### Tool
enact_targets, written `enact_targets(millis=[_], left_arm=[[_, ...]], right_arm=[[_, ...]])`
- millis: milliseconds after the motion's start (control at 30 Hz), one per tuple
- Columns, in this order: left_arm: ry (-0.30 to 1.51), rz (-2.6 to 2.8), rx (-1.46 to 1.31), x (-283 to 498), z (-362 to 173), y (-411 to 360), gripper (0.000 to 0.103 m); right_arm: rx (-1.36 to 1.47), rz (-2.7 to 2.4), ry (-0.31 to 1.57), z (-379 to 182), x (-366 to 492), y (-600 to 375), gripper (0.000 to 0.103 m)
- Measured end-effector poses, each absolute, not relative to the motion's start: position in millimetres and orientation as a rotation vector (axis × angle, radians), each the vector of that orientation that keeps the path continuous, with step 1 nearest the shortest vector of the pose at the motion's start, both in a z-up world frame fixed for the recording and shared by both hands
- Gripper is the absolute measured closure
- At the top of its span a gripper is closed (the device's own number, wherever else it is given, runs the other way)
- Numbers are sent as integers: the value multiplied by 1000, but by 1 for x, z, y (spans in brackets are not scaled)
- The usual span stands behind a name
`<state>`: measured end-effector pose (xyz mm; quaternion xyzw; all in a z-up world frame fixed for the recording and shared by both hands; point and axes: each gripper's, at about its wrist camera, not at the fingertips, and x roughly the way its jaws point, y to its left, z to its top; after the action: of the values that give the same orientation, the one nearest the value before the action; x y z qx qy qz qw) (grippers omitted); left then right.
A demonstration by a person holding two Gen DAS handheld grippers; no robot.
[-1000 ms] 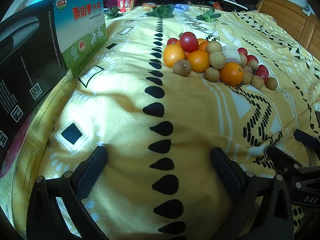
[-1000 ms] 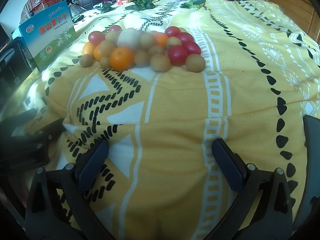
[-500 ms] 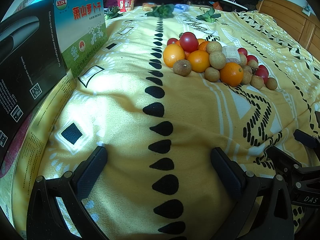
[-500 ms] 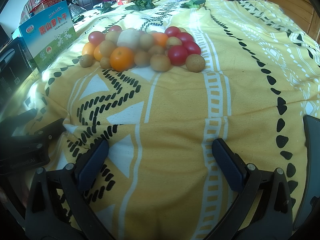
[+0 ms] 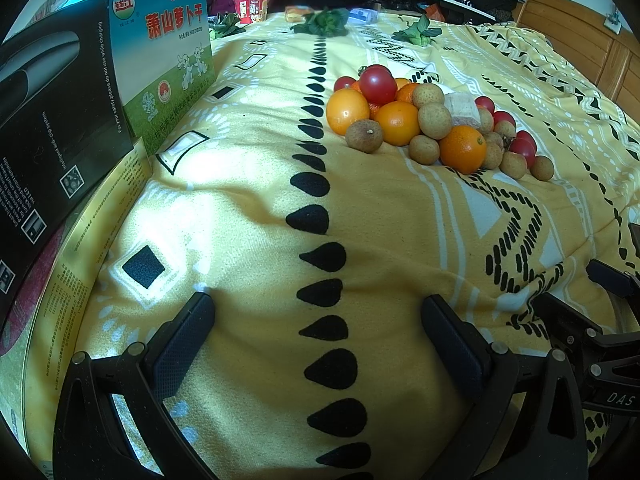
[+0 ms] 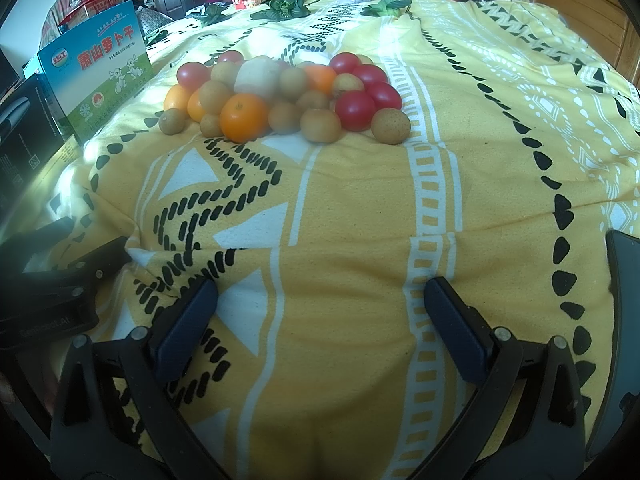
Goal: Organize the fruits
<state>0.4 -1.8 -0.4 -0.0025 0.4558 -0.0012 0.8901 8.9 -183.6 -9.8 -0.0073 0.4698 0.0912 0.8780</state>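
Note:
A pile of fruit (image 5: 430,120) lies on a yellow patterned cloth (image 5: 248,184): oranges (image 5: 347,111), red tomatoes (image 5: 377,85), brown longans (image 5: 364,136) and a pale block (image 5: 462,110). The same pile (image 6: 288,98) shows in the right wrist view, with an orange (image 6: 244,117) at its front. My left gripper (image 5: 318,324) is open and empty, low over the cloth, well short of the pile. My right gripper (image 6: 320,312) is open and empty too, to the right of the left one.
A green and blue carton (image 5: 164,56) and a black box (image 5: 52,108) stand at the left on a yellow tin (image 5: 60,280). Leafy greens (image 5: 322,24) and a snack cup (image 5: 252,8) lie at the far edge. A dark device (image 6: 624,320) lies at the right.

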Motion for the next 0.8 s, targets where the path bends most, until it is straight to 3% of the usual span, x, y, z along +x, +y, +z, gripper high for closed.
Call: enact_targets(millis=[800], left_arm=[[948,-4,-7,0,1,-1,0]], right_arm=[[-50,170,975,-5,3,-180,0]])
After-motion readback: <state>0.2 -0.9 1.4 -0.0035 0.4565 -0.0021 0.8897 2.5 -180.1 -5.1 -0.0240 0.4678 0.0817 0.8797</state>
